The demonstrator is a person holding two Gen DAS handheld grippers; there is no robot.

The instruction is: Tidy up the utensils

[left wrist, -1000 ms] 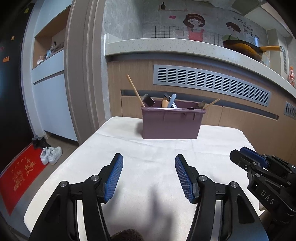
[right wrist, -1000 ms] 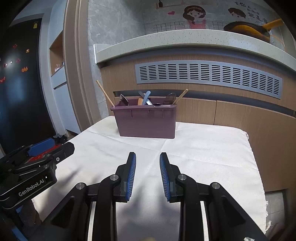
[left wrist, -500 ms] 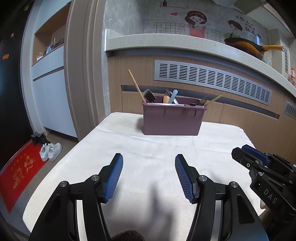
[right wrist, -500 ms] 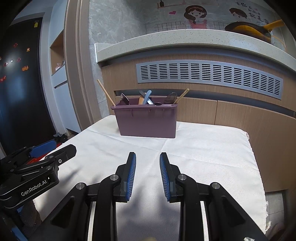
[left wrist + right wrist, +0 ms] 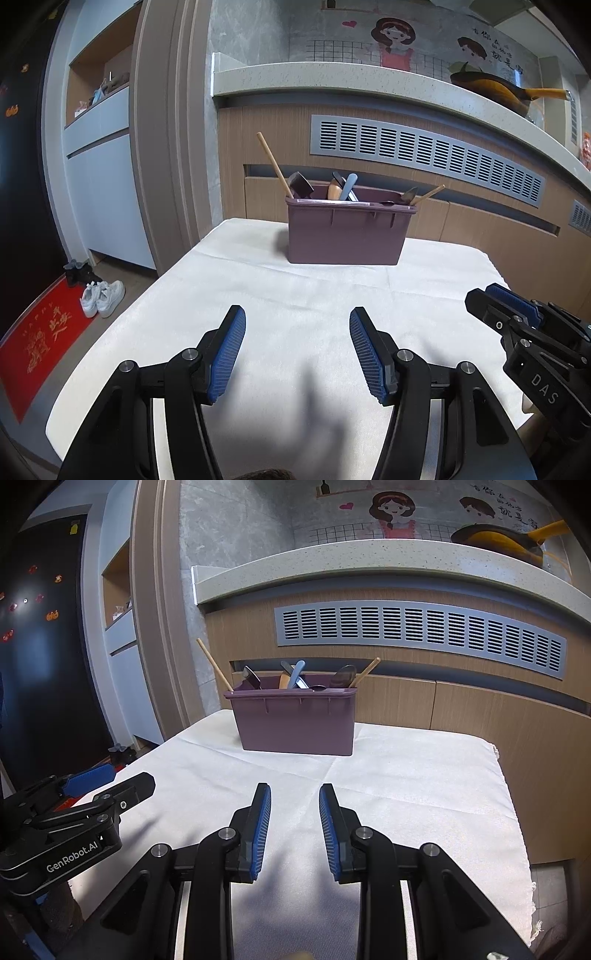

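A purple plastic bin [image 5: 347,232] [image 5: 295,720] stands at the far side of the white-clothed table [image 5: 288,295] [image 5: 406,775]. Several utensils stick out of it: wooden handles [image 5: 273,162] [image 5: 214,664], a black spatula [image 5: 301,186] and a pale blue handle [image 5: 348,186] [image 5: 297,672]. My left gripper [image 5: 297,325] is open over the near cloth, nothing between its blue pads. My right gripper [image 5: 294,801] is also open, jaws narrower, and empty. Each gripper shows at the edge of the other's view, the right one [image 5: 495,299] and the left one [image 5: 118,779].
Behind the table runs a wooden counter front with a grey vent grille [image 5: 424,151] and a stone worktop bearing a yellow-handled pan [image 5: 498,88]. On the floor at left lie white sneakers [image 5: 101,297] and a red mat [image 5: 37,343]. The cloth's right edge [image 5: 517,812] drops off.
The bin sits slightly lower and the far counter shifted in the left wrist view, a small tilt of the camera. Both grippers keep their place and opening.
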